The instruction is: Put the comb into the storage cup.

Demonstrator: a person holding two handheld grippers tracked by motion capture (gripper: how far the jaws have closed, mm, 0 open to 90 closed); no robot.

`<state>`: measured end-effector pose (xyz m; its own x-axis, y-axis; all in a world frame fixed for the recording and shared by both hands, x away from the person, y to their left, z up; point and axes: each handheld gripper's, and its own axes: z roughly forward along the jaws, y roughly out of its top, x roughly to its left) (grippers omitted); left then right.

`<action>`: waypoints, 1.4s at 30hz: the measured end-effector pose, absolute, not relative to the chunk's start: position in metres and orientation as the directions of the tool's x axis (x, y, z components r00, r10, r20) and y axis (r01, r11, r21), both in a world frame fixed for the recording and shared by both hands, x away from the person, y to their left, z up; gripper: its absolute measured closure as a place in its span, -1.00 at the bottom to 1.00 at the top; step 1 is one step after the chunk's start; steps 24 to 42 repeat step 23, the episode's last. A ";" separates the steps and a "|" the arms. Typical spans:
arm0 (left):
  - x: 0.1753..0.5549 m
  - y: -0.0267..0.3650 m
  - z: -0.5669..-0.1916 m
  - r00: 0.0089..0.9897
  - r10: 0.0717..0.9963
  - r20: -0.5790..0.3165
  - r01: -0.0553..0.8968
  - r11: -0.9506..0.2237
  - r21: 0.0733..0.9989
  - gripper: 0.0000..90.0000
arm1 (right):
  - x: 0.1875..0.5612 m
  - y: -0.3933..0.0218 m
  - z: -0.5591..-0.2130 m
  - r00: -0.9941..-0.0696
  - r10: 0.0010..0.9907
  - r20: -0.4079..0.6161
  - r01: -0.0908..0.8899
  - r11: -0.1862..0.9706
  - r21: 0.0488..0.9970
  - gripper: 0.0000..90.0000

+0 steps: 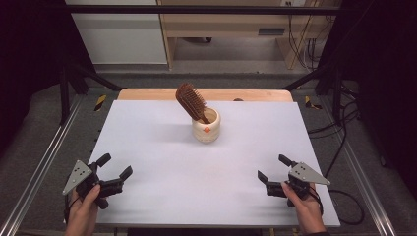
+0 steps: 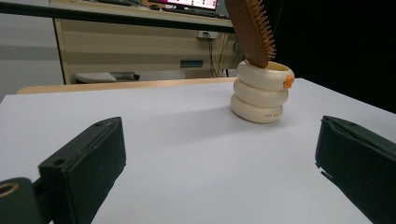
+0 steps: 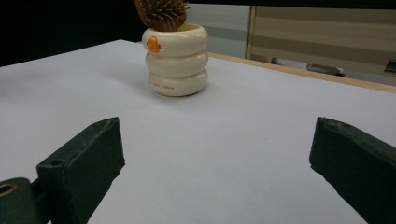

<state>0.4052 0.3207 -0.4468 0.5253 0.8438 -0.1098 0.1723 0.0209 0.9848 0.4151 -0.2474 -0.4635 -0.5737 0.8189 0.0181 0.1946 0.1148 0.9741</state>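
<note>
The wooden hairbrush (image 1: 191,101) stands handle-down in the cream ringed cup (image 1: 206,127), its bristled head leaning up and to the left above the rim, bristles facing right in the high view. The cup sits on the white desk (image 1: 162,167) a little beyond the middle, toward the far edge, with an orange mark on its near side; in the left gripper view the brush (image 2: 252,30) tilts out of the cup (image 2: 260,93), and in the right gripper view the cup (image 3: 176,60) shows its three stacked rings with the bristles (image 3: 161,13) just above. Both tools rest well apart from it, near the front corners of the desk: the left tool (image 1: 112,171) with its jaws spread wide and holding nothing, the right tool (image 1: 275,169) likewise wide and holding nothing. The work in hand looks like an approach to the brush and cup, not yet begun. To do it well, I would judge that one tool should steady the cup at its rings while the other takes the brush by the wooden back of its head, not across the bristles, and lifts along the lean of the handle so the light cup neither tips nor drags. Coming in low and square to the cup should help avoid knocking the overhanging head.
</note>
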 end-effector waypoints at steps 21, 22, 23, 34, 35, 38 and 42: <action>0.399 0.308 -0.445 0.490 0.868 -0.076 0.154 -0.001 0.988 -0.96 | 0.423 -0.229 -0.464 -0.595 0.803 -0.022 0.167 0.151 0.974 -0.93; 0.399 0.308 -0.445 0.487 0.871 -0.073 0.154 -0.003 0.988 -0.96 | 0.423 -0.229 -0.464 -0.595 0.803 -0.021 0.166 0.149 0.975 -0.93; 0.399 0.309 -0.446 0.483 0.873 -0.074 0.155 -0.002 0.988 -0.96 | 0.423 -0.229 -0.463 -0.594 0.804 -0.023 0.166 0.150 0.975 -0.93; 0.399 0.309 -0.446 0.483 0.873 -0.074 0.155 -0.002 0.988 -0.96 | 0.423 -0.229 -0.463 -0.594 0.804 -0.023 0.166 0.150 0.975 -0.93; 0.399 0.309 -0.446 0.483 0.873 -0.074 0.155 -0.002 0.988 -0.96 | 0.423 -0.229 -0.463 -0.594 0.804 -0.023 0.166 0.150 0.975 -0.93; 0.399 0.309 -0.446 0.483 0.873 -0.074 0.155 -0.002 0.988 -0.96 | 0.423 -0.229 -0.463 -0.594 0.804 -0.023 0.166 0.150 0.975 -0.93; 0.399 0.309 -0.446 0.483 0.873 -0.074 0.155 -0.002 0.988 -0.96 | 0.423 -0.229 -0.463 -0.594 0.804 -0.023 0.166 0.150 0.975 -0.93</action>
